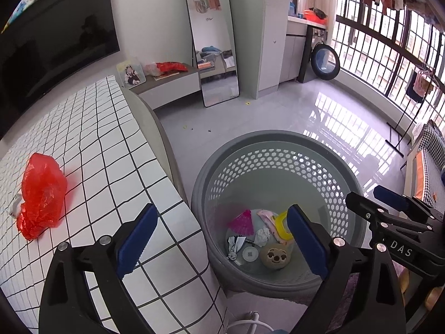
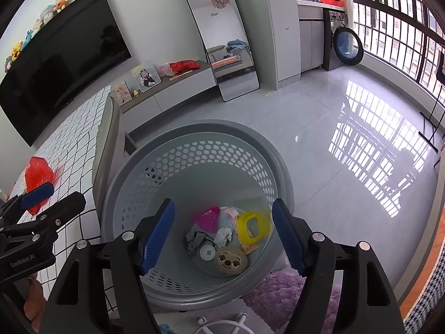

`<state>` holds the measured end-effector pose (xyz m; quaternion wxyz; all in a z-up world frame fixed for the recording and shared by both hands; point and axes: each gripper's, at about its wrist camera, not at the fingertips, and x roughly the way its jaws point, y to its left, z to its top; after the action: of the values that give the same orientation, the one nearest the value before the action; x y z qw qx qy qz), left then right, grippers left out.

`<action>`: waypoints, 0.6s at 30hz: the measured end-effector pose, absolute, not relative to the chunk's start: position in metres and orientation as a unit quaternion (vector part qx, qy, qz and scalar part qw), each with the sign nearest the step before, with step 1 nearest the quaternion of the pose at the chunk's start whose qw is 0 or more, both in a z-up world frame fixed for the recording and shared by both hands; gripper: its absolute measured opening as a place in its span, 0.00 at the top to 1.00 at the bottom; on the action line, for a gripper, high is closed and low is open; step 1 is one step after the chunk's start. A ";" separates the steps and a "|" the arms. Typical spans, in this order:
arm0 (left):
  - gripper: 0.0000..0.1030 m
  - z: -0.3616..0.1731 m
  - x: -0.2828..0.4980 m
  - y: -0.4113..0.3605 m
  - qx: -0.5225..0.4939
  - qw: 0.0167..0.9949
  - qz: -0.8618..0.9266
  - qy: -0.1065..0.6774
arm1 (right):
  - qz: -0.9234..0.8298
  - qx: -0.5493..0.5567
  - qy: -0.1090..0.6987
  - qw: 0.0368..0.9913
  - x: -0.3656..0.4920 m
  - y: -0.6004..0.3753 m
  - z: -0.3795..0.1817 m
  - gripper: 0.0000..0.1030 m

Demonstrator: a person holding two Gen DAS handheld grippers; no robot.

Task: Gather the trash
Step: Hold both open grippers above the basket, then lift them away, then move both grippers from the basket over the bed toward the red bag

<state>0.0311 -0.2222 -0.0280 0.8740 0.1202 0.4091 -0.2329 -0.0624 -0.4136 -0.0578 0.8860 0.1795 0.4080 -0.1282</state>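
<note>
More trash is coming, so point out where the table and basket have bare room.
The checked tabletop is bare between the red plastic bag and its edge by the basket. The basket's floor is crowded: pink scrap, yellow ring, crumpled paper, round toy face. Its upper space is free.

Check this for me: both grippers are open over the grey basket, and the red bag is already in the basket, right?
Not quite. The red bag still lies on the checked bed, as the left wrist view shows. Both the left gripper and right gripper are open over the grey basket.

1 basket [image 1: 278, 142], ~7 trash bits [image 1: 258, 239]
</note>
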 end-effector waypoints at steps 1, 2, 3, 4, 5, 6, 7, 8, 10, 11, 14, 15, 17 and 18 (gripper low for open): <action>0.10 -0.027 0.031 -0.220 0.119 0.875 -0.232 0.407 | -0.129 0.178 0.407 0.887 -0.063 -0.412 -0.056 0.33; 0.10 -0.026 0.030 -0.218 0.116 0.876 -0.232 0.406 | -0.130 0.176 0.406 0.887 -0.065 -0.411 -0.054 0.33; 0.09 -0.024 0.029 -0.215 0.113 0.877 -0.232 0.405 | -0.131 0.174 0.404 0.888 -0.066 -0.409 -0.052 0.33; 0.09 -0.023 0.029 -0.213 0.111 0.878 -0.232 0.403 | -0.132 0.173 0.402 0.889 -0.068 -0.407 -0.050 0.33; 0.09 -0.022 0.029 -0.209 0.111 0.879 -0.232 0.401 | -0.133 0.173 0.400 0.890 -0.070 -0.406 -0.048 0.33; 0.09 -0.021 0.028 -0.207 0.110 0.880 -0.232 0.399 | -0.134 0.172 0.398 0.891 -0.071 -0.404 -0.046 0.33; 0.09 -0.019 0.028 -0.205 0.109 0.881 -0.231 0.397 | -0.135 0.172 0.396 0.892 -0.073 -0.403 -0.044 0.33; 0.09 -0.018 0.027 -0.202 0.108 0.883 -0.231 0.395 | -0.135 0.171 0.394 0.893 -0.075 -0.400 -0.043 0.33; 0.09 -0.016 0.026 -0.197 0.105 0.884 -0.230 0.393 | -0.136 0.169 0.391 0.895 -0.078 -0.396 -0.039 0.33; 0.09 -0.016 0.026 -0.194 0.103 0.885 -0.229 0.392 | -0.136 0.168 0.390 0.895 -0.079 -0.393 -0.038 0.33; 0.09 -0.014 0.024 -0.185 0.101 0.887 -0.225 0.390 | -0.134 0.166 0.387 0.897 -0.083 -0.386 -0.035 0.33; 0.09 -0.014 0.024 -0.182 0.099 0.888 -0.223 0.389 | -0.134 0.165 0.387 0.897 -0.084 -0.385 -0.034 0.33; 0.09 -0.012 0.021 -0.175 0.097 0.890 -0.220 0.386 | -0.131 0.164 0.387 0.898 -0.085 -0.380 -0.033 0.33; 0.09 -0.011 0.019 -0.172 0.095 0.892 -0.218 0.384 | -0.129 0.163 0.387 0.898 -0.085 -0.377 -0.032 0.33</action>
<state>0.0195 -0.1723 -0.0109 0.8919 0.0953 0.3844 -0.2183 -0.0847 -0.3774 -0.0324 0.8984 0.1630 0.3867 -0.1294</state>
